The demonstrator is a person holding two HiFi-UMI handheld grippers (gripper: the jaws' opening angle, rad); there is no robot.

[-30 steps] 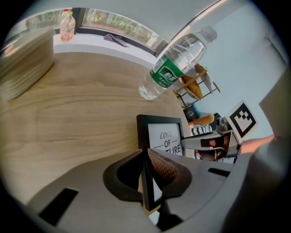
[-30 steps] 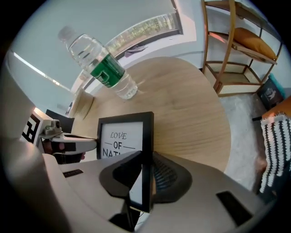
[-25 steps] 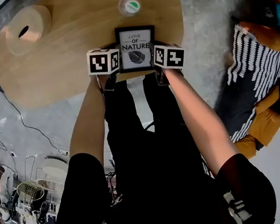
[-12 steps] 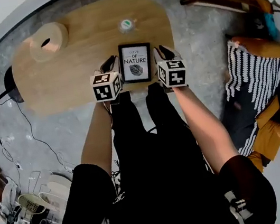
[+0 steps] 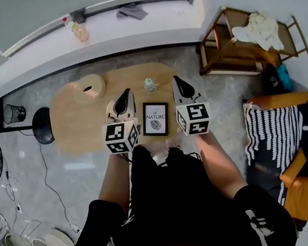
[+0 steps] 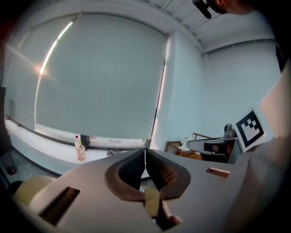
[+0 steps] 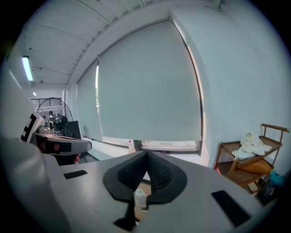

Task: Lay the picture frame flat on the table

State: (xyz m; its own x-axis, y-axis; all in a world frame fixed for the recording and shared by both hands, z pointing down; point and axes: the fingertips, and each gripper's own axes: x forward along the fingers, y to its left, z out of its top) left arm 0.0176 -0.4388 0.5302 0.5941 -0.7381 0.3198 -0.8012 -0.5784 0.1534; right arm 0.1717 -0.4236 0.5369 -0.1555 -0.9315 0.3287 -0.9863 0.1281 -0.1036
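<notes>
Left gripper (image 5: 127,93) together, empty; right gripper (image 5: 177,80) just closed, empty; picture frame (image 5: 155,118) flat on table (image 5: 77,124) near bottle (image 5: 149,85).

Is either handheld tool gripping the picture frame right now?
No, the picture frame lies face up on the table, while the left gripper and right gripper are clear of it, jaws shut on nothing.

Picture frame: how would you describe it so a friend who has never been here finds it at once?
Find the oval wooden table on the grey floor. At its edge nearest the person lies the picture frame: a black-rimmed rectangle with a white print, unlike the small bottle and the pale round roll farther back.
</notes>
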